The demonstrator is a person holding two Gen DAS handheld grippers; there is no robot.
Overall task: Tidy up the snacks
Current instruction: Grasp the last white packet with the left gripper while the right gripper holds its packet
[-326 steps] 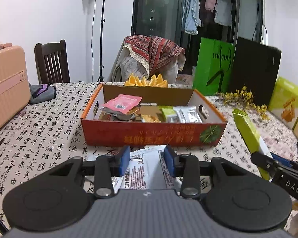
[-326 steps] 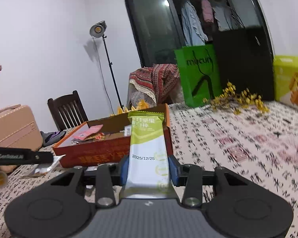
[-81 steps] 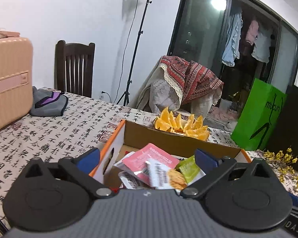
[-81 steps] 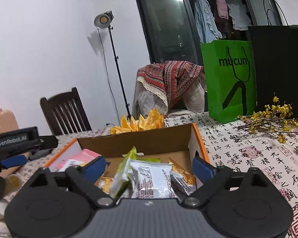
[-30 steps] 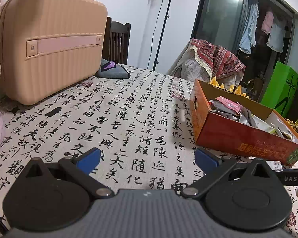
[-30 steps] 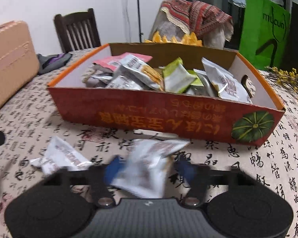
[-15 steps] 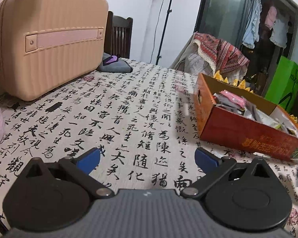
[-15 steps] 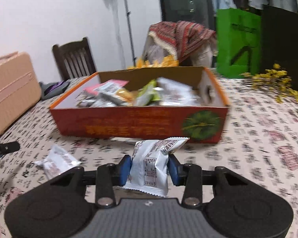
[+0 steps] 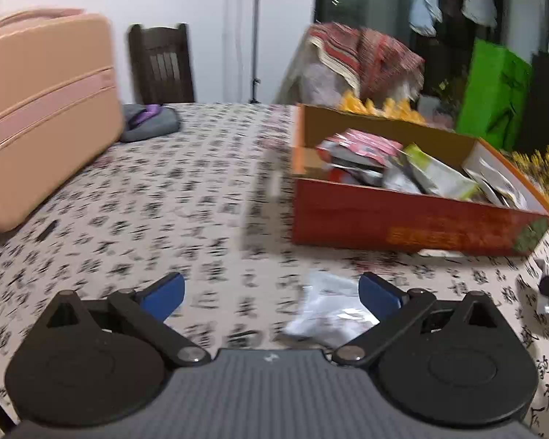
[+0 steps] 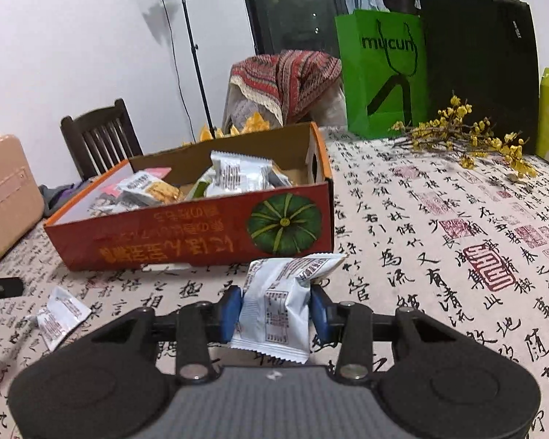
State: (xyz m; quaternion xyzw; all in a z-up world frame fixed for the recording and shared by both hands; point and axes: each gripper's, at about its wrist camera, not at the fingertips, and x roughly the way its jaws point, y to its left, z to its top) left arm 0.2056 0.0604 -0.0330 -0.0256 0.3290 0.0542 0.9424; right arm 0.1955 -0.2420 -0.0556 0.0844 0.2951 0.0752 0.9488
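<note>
An orange cardboard box point(image 10: 186, 241) holds several snack packets and shows in the left wrist view point(image 9: 402, 225) too. My right gripper point(image 10: 274, 309) is shut on a white snack packet point(image 10: 280, 305), held above the table in front of the box. My left gripper point(image 9: 271, 294) is open, low over the table left of the box. Another white packet point(image 9: 329, 314) lies on the cloth just inside its right finger; it also shows in the right wrist view point(image 10: 60, 316), at the left.
A pink suitcase point(image 9: 36, 117) stands on the table at the left. A grey pouch point(image 9: 148, 122) lies behind it. A green bag point(image 10: 380, 73), a black bag point(image 10: 483, 69) and yellow flowers point(image 10: 468, 139) are at the table's far right.
My right gripper has lifted the white packet and turned right of the box. My left gripper has swung right toward the box, and the loose white packet has come in between its fingers.
</note>
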